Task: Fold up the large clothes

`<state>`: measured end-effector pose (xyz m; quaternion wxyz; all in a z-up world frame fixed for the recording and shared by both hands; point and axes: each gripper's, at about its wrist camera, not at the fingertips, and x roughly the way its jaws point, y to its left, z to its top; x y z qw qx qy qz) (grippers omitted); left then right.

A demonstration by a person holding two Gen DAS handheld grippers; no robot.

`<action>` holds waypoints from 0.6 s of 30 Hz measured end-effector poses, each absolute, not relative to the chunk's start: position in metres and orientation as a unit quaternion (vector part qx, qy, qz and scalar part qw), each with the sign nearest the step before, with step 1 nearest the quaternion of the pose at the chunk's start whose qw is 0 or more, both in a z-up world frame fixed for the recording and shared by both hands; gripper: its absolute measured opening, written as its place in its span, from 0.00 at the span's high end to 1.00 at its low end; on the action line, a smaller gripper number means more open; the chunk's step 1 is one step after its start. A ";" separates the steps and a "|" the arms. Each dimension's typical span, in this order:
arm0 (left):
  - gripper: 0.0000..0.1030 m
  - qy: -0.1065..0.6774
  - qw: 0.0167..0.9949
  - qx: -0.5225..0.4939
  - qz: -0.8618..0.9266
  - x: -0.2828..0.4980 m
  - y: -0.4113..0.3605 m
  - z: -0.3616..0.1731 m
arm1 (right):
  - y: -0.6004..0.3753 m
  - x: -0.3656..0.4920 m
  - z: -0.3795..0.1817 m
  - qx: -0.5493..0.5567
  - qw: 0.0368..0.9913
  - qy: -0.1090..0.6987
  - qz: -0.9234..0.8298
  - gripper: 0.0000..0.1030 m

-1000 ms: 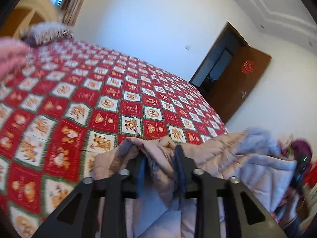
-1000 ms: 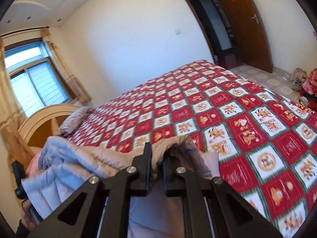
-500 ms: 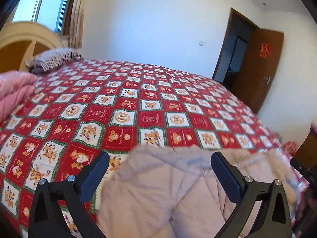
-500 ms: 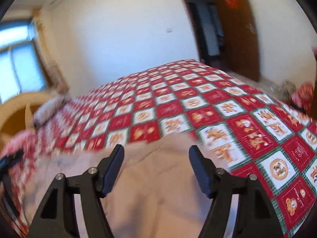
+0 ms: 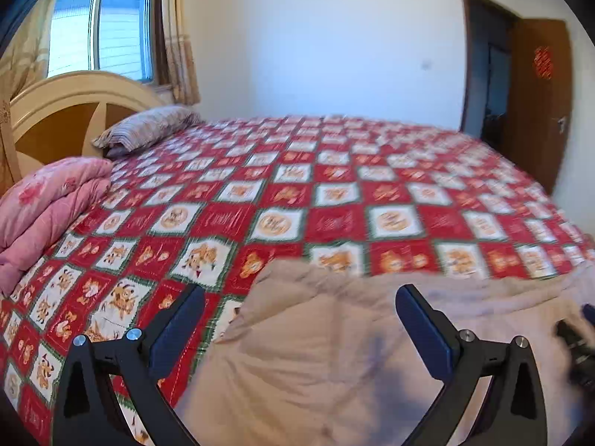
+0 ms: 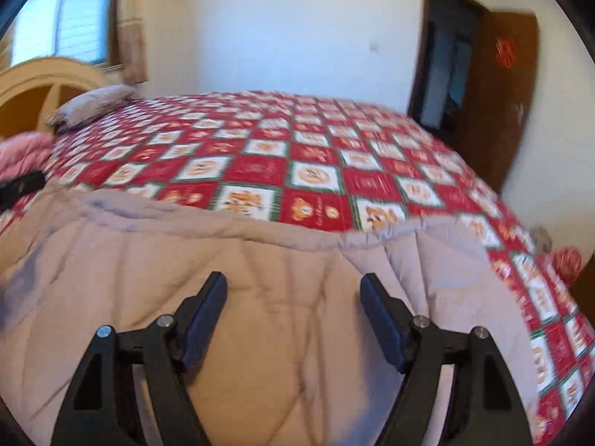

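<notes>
A large beige quilted garment lies spread on the near edge of a bed covered by a red and white checked bedspread. My left gripper hovers over the garment's left end, wide open, nothing between its fingers. My right gripper hangs above the garment's middle; its jaws are opening and grip nothing. The right gripper's dark tip shows at the left wrist view's right edge. At the left edge of the right wrist view I see part of the left gripper.
A folded pink quilt and a striped pillow lie by the cream headboard at the left. A window is behind it. A brown door stands open at the right. Something red lies beyond the bed's right corner.
Both grippers were shut on bunched fabric held up; they opened and let go. The garment now lies flat on the bed, and both grippers have dropped lower over it.
</notes>
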<state>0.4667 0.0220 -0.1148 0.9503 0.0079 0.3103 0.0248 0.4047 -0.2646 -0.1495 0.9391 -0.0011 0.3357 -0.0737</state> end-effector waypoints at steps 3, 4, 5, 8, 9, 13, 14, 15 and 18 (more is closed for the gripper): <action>0.01 0.346 0.937 -0.030 0.027 0.487 0.037 -0.147 | -0.285 0.415 -0.166 0.041 0.933 0.348 -0.081 0.25; 0.01 0.354 0.934 -0.051 0.021 0.492 0.042 -0.154 | -0.290 0.416 -0.170 0.054 0.934 0.344 -0.079 0.25; 0.01 0.356 0.932 -0.061 0.021 0.496 0.043 -0.158 | -0.290 0.417 -0.171 0.058 0.935 0.342 -0.077 0.24; 0.01 0.358 0.932 -0.061 0.020 0.500 0.038 -0.165 | -0.287 0.422 -0.174 0.053 0.936 0.340 -0.075 0.22; 0.01 0.360 0.931 -0.061 0.018 0.501 0.037 -0.167 | -0.288 0.423 -0.176 0.056 0.935 0.342 -0.074 0.21; 0.01 0.379 0.921 -0.090 0.005 0.509 0.042 -0.180 | -0.292 0.430 -0.182 0.071 0.931 0.350 -0.068 0.20; 0.01 0.381 0.920 -0.091 0.004 0.509 0.041 -0.181 | -0.291 0.431 -0.183 0.071 0.931 0.351 -0.068 0.20; 0.01 0.382 0.920 -0.090 0.005 0.509 0.041 -0.181 | -0.291 0.432 -0.185 0.070 0.931 0.352 -0.068 0.19; 0.01 0.384 0.919 -0.082 0.010 0.511 0.037 -0.183 | -0.289 0.434 -0.187 0.065 0.929 0.356 -0.073 0.19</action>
